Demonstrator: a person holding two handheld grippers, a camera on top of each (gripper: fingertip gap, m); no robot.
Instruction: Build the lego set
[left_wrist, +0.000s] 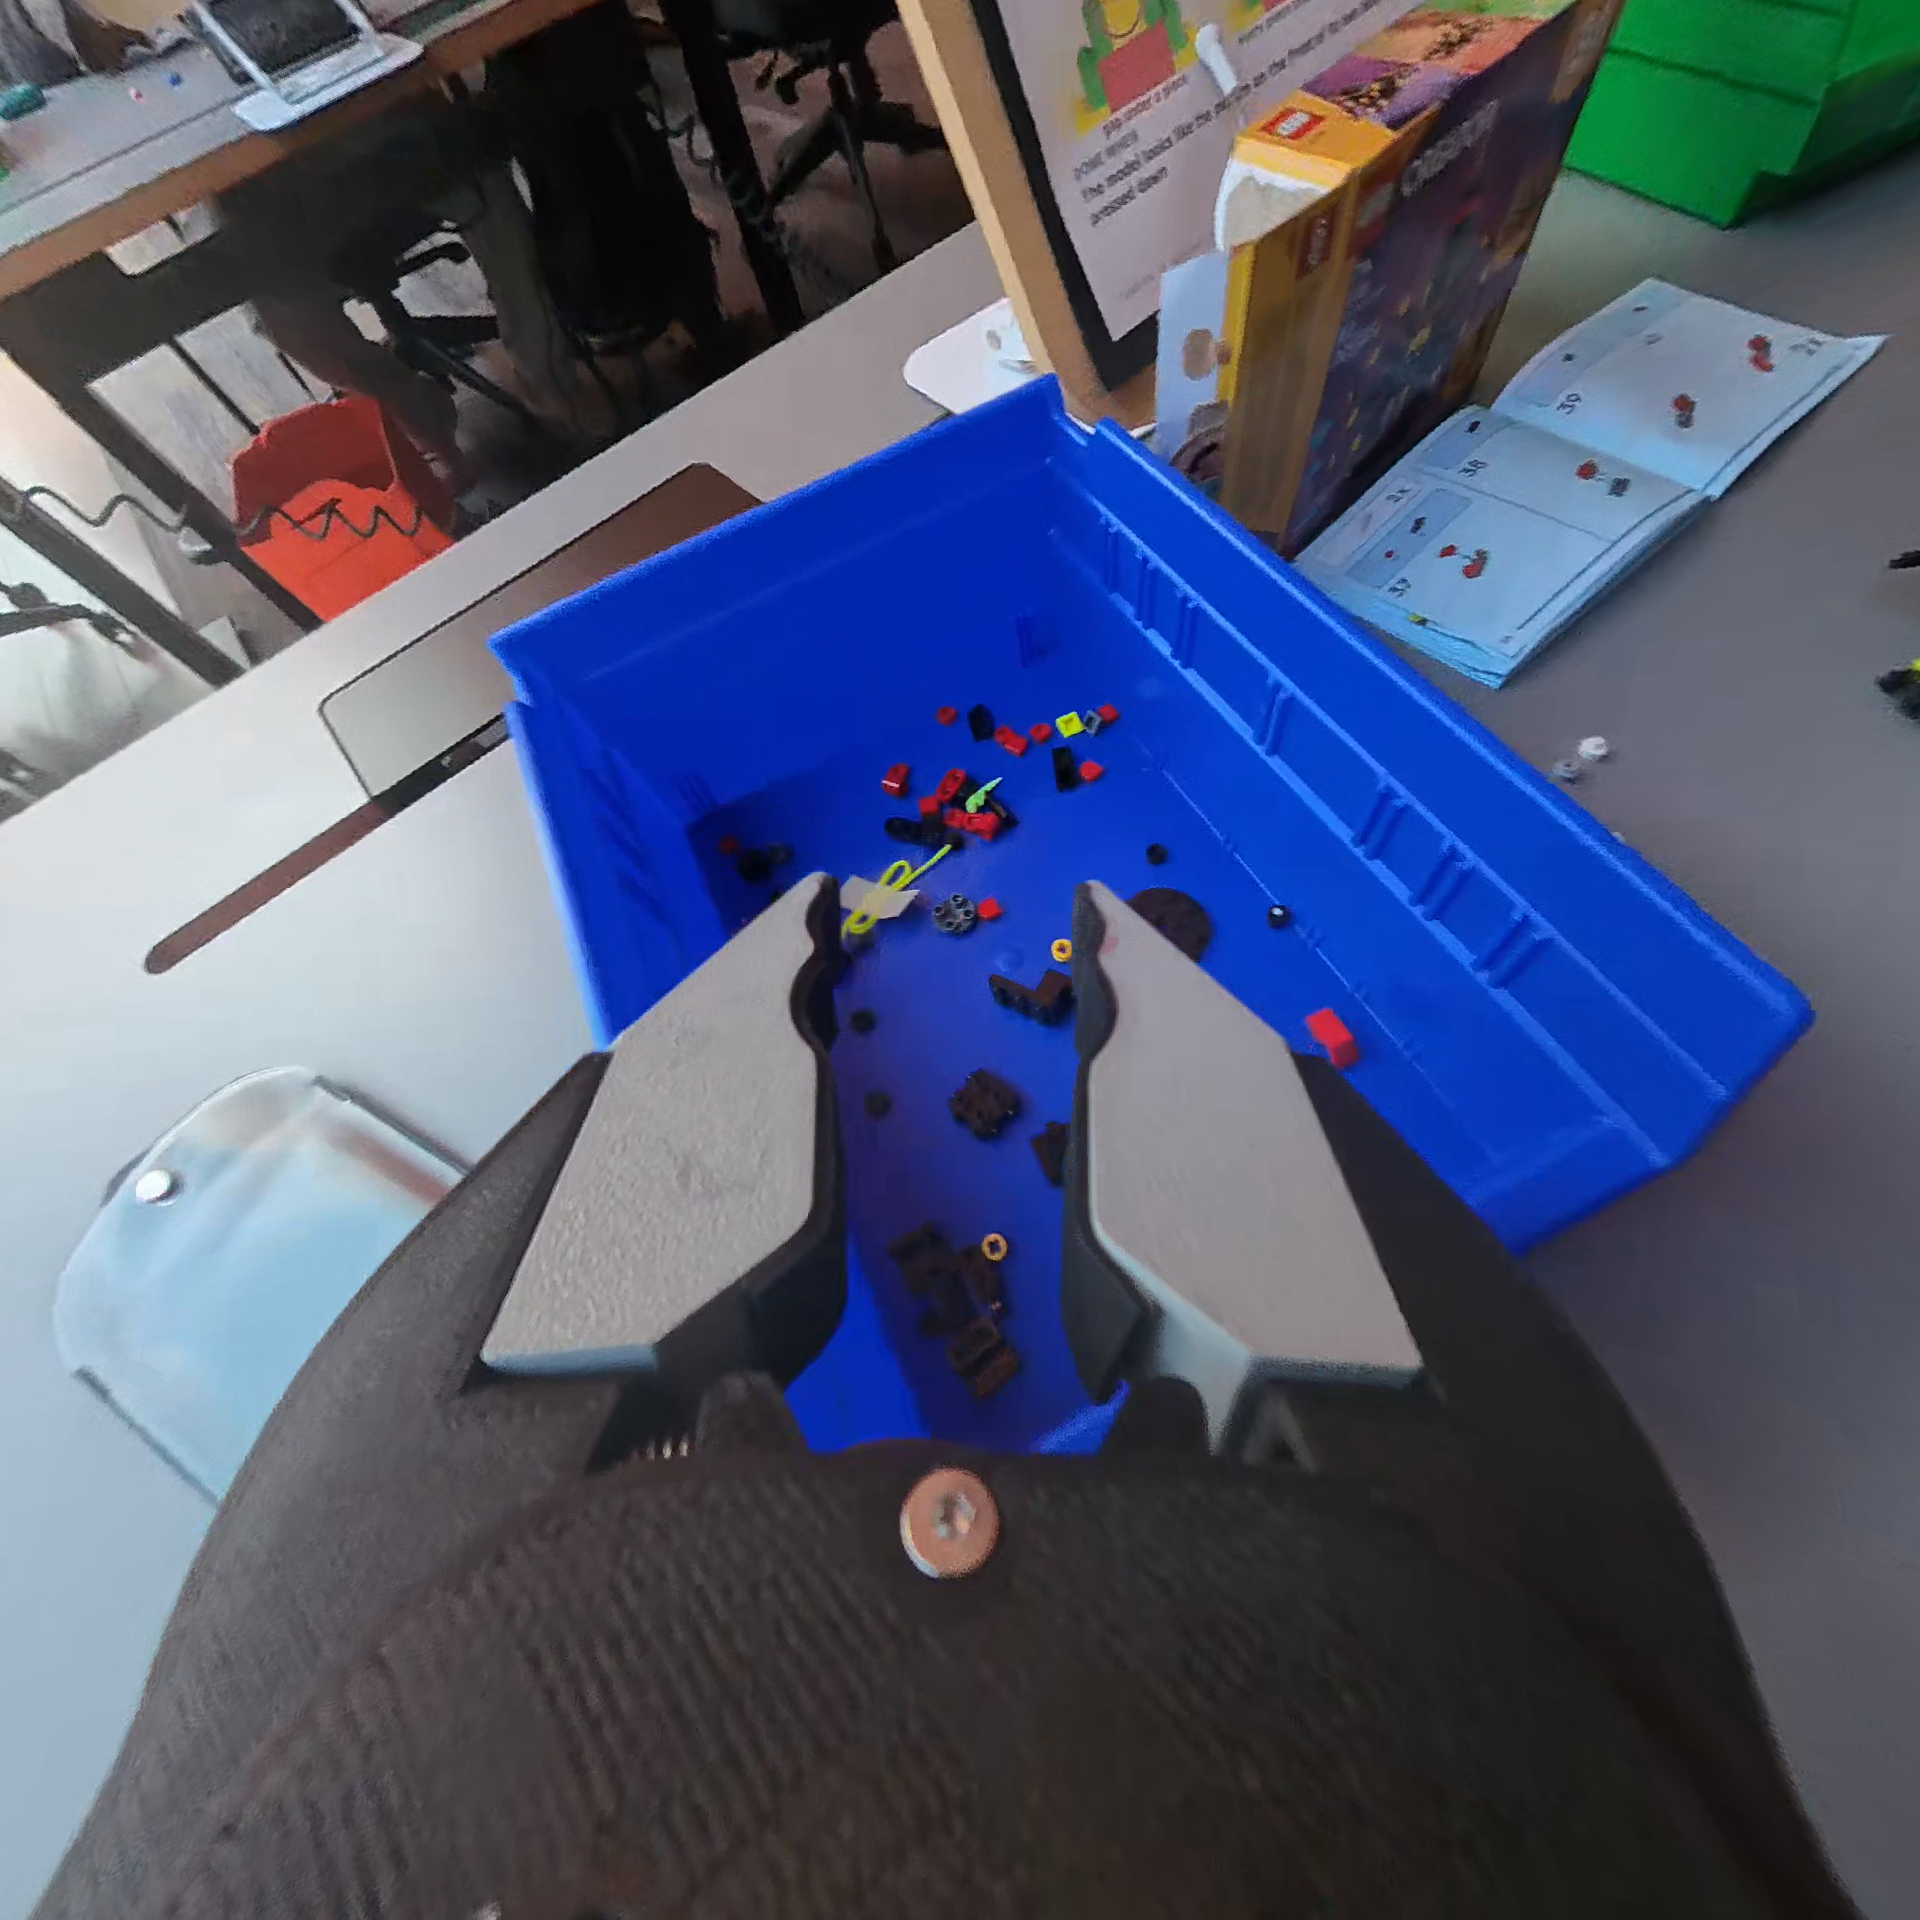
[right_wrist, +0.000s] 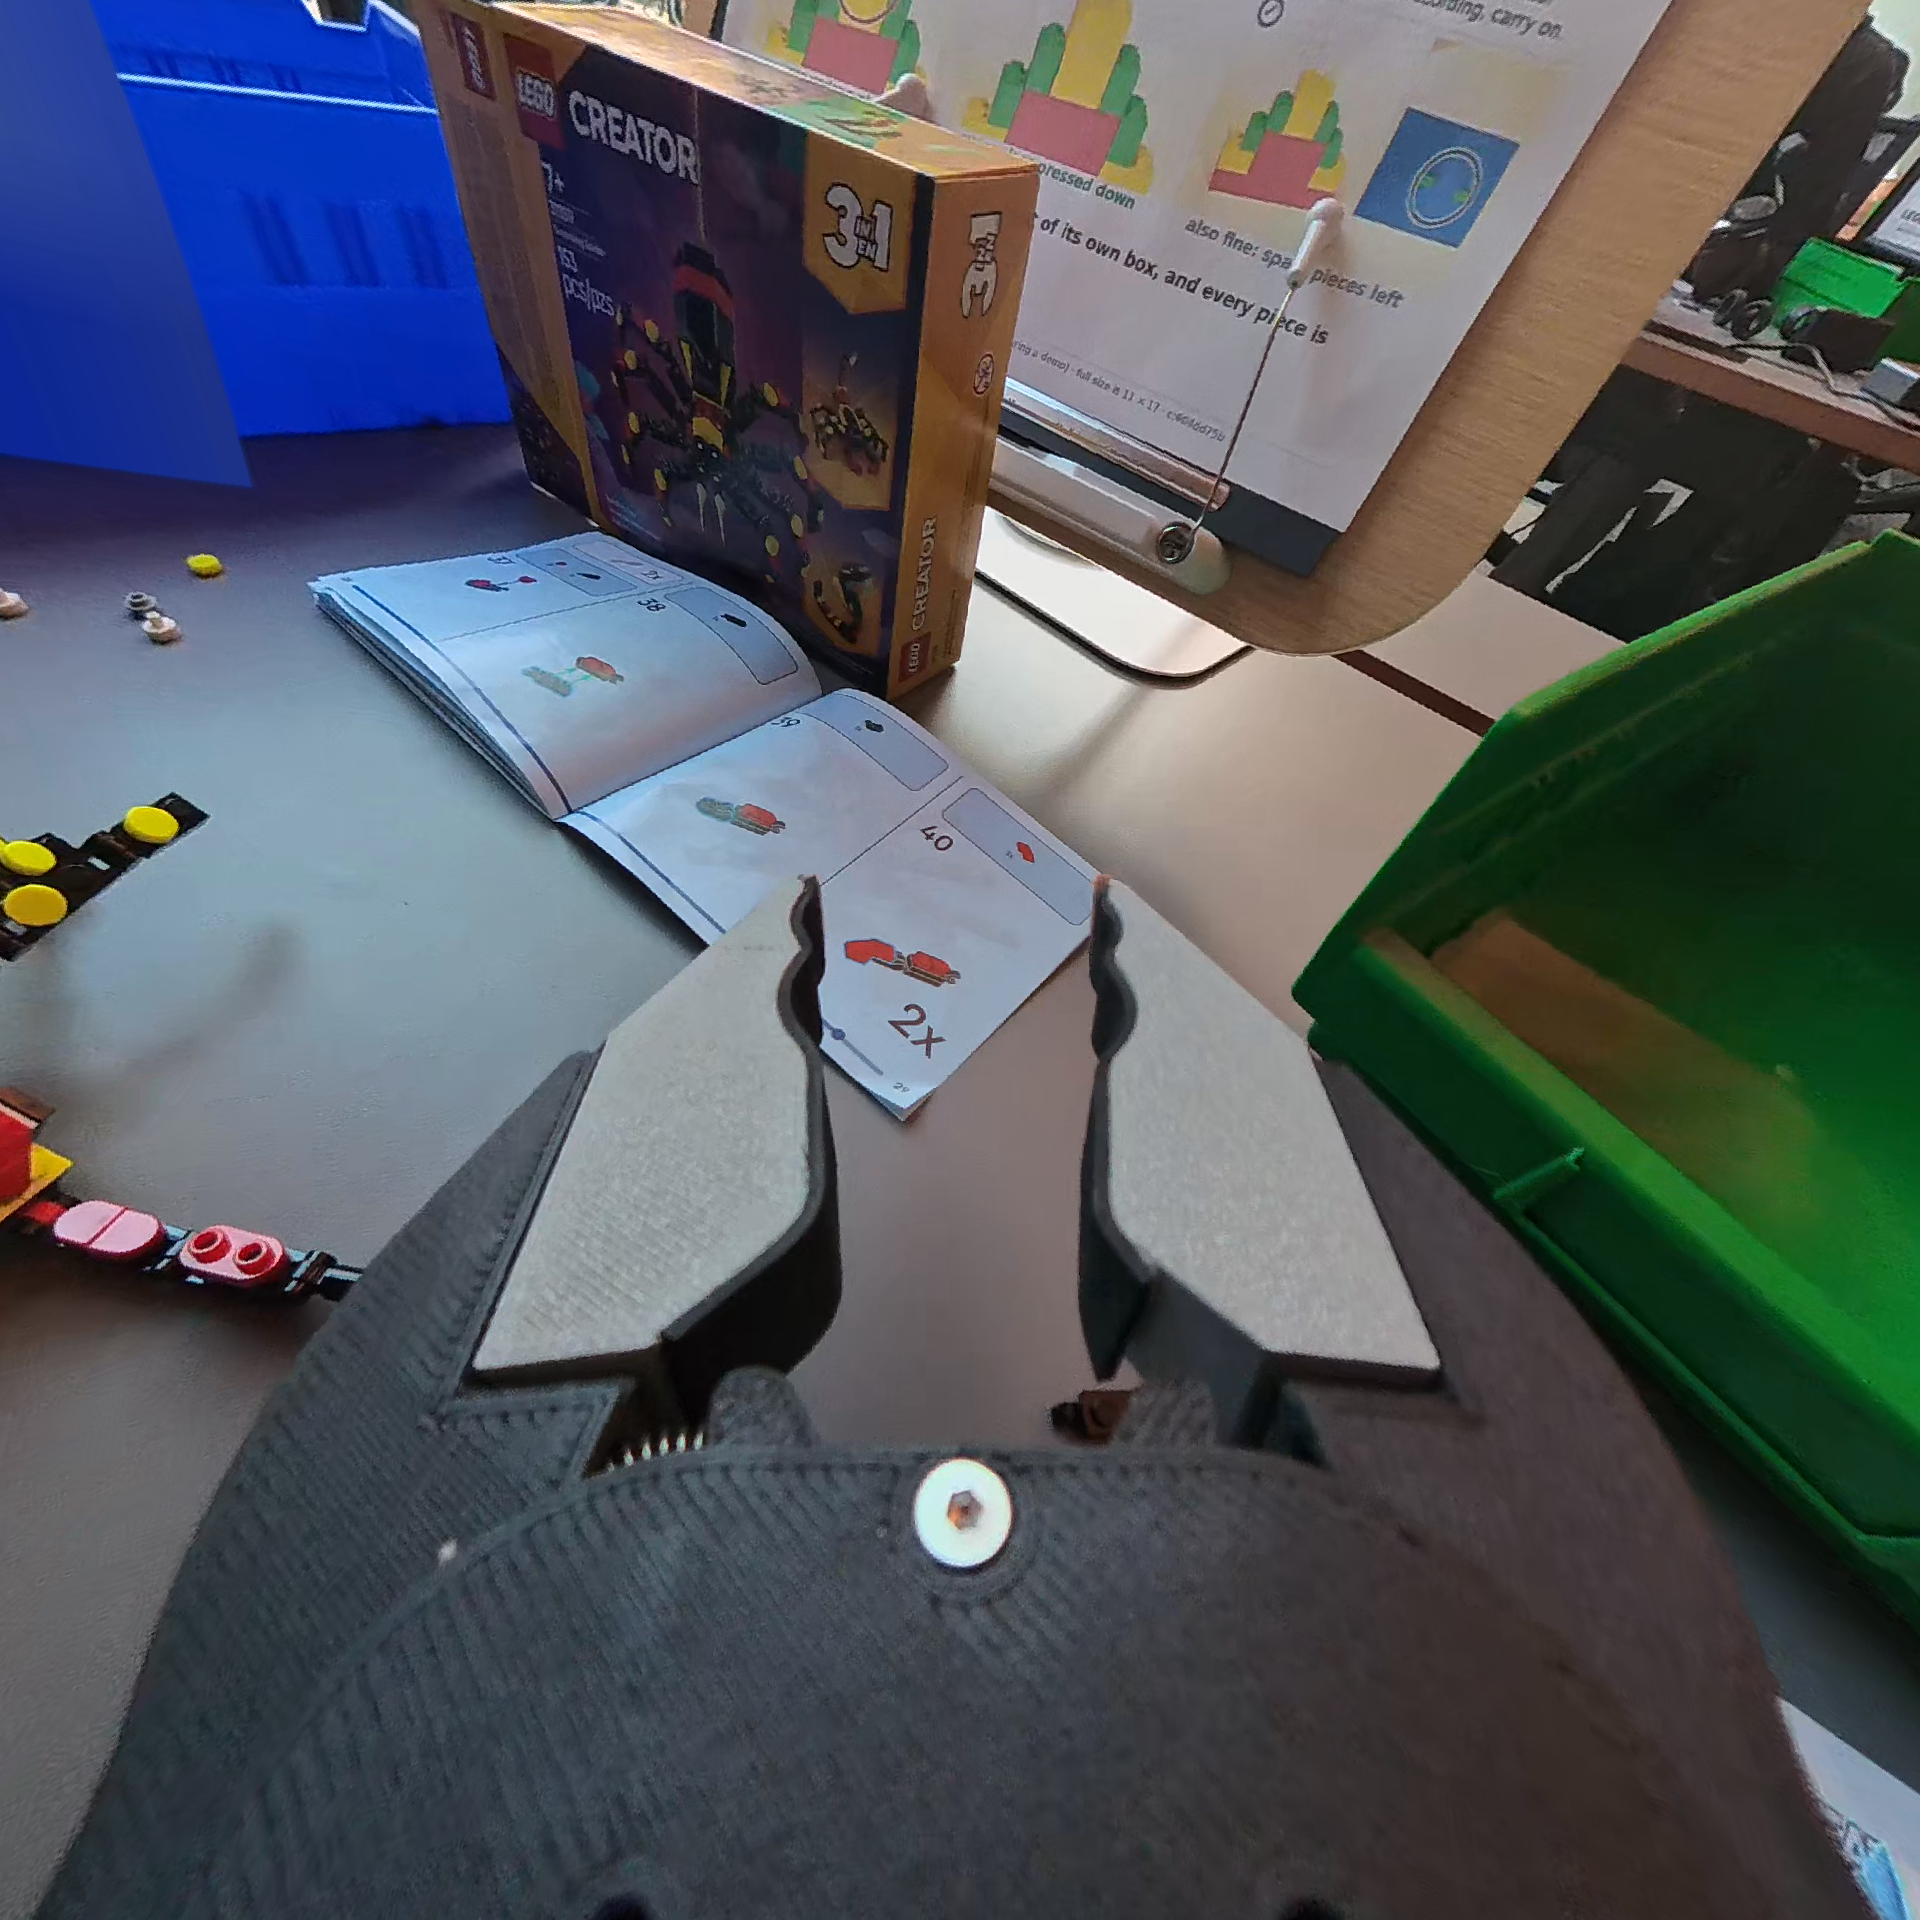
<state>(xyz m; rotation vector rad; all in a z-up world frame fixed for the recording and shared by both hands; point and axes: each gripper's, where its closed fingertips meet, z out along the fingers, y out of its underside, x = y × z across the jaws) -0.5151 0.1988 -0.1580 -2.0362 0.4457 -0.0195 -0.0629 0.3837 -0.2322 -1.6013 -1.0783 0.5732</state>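
The blue bin (left_wrist: 1403, 935) is hovered over by the left gripper (left_wrist: 956, 904), jaws parted and empty, so a piece is apparently being chosen. The open booklet (right_wrist: 665, 727) lies just beyond the right gripper (right_wrist: 951, 904), also parted and empty. The half-built model (right_wrist: 94, 862) sits at far left. Small red pieces (left_wrist: 961, 800) lie loose mid-bin; a careful descent and narrow pinch would likely be needed.
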